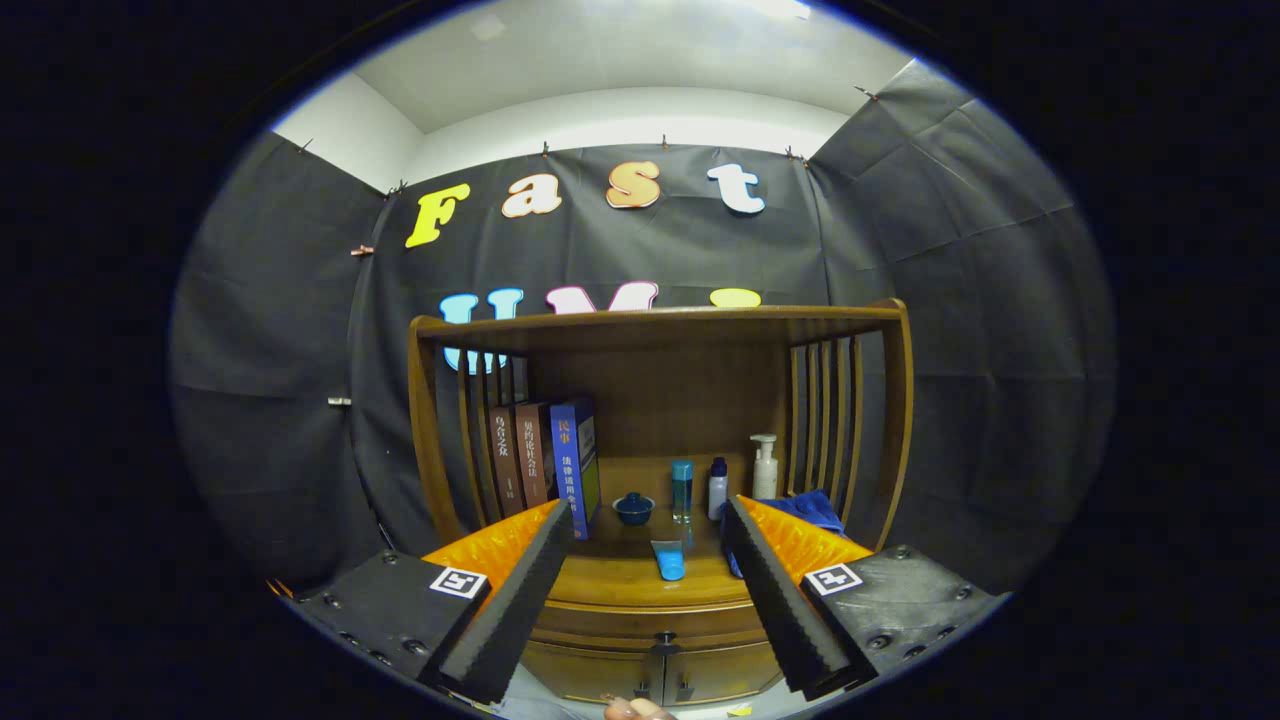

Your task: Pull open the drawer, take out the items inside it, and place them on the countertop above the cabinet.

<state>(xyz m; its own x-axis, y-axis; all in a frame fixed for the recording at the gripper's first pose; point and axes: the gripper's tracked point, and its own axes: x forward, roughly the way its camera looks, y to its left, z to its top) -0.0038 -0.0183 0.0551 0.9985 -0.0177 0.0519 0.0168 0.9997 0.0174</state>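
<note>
The gripper (648,530) is wide open and holds nothing. The drawer (650,622) is closed, low in the middle of the picture, under the countertop (620,575) where a blue tube (668,560) already lies. This fits both a start and an end, so I can't tell which.

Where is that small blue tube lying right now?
The small blue tube lies on the wooden countertop, between the open tongs, just in front of the teal-capped bottle.

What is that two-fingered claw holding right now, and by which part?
Nothing. The gripper is open, its fingers spread apart with only air between them, short of the wooden cabinet; a blue tube lies on the countertop beyond.
</note>
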